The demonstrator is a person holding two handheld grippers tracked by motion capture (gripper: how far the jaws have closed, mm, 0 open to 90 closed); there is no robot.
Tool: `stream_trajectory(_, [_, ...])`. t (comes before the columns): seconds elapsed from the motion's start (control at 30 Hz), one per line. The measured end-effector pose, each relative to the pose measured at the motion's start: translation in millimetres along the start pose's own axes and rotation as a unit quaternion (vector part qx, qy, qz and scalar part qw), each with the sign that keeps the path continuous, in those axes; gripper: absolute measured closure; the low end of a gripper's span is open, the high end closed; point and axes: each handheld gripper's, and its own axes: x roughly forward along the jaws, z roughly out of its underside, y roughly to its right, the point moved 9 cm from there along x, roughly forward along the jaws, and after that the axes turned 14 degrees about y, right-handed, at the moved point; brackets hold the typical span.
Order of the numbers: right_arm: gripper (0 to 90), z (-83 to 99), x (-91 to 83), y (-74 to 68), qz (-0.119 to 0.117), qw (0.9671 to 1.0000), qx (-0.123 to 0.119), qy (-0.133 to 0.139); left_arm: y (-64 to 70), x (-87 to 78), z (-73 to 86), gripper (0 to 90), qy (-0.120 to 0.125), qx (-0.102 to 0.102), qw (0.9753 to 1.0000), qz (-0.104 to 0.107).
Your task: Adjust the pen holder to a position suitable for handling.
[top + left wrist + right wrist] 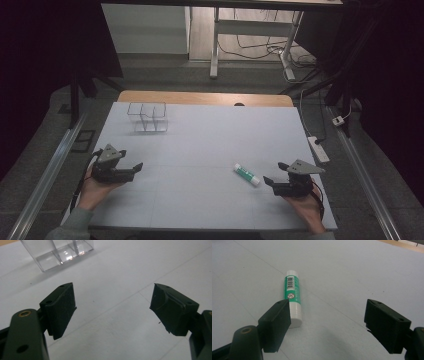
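In the high view, the glue stick (247, 175) lay flat on the white counter (200, 145), just to the left of the right gripper (274, 173) and well apart from the left gripper (136, 168). Its long axis ran on a slant, from upper left to lower right, with the lower end nearest the right gripper's jaws. The right hand was plainly the nearer one. A clear divided box (147, 117) stood toward the far left of the counter, beyond the left gripper.

In the left gripper view, the jaws stood wide apart with nothing between them, and the clear divided box (58, 252) sat ahead, somewhat to the left.

In the right gripper view, the jaws were likewise spread and empty. The glue stick (293, 296) lay off to the left, its near end just beside the left jaw rather than between the two, its length pointing away from the camera. A grasp would likely call for shifting leftward first.
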Motion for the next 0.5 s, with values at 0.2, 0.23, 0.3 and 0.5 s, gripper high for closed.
stream_trajectory(0.2, [21.3, 0.4, 1.0, 0.4, 0.002, 1.0000, 0.001, 0.001, -8.3, 6.6, -9.1, 20.9, 0.004, -0.001, 1.0000, -0.006])
stream_trajectory(0.23, [21.3, 0.5, 1.2, 0.6, 0.002, 1.0000, 0.001, 0.000, -10.0, 7.8, -9.9, 21.3, 0.004, -0.002, 1.0000, -0.008])
stream_trajectory(0.3, [21.3, 0.4, 1.4, 0.8, 0.002, 1.0000, 0.002, 0.002, -13.3, 9.7, -10.9, 21.5, 0.002, -0.004, 0.9999, -0.011])
stream_trajectory(0.5, [21.3, 1.3, 2.1, 1.5, 0.004, 1.0000, 0.002, -0.002, -26.5, 12.0, -7.6, 22.1, -0.006, -0.014, 0.9996, -0.026])
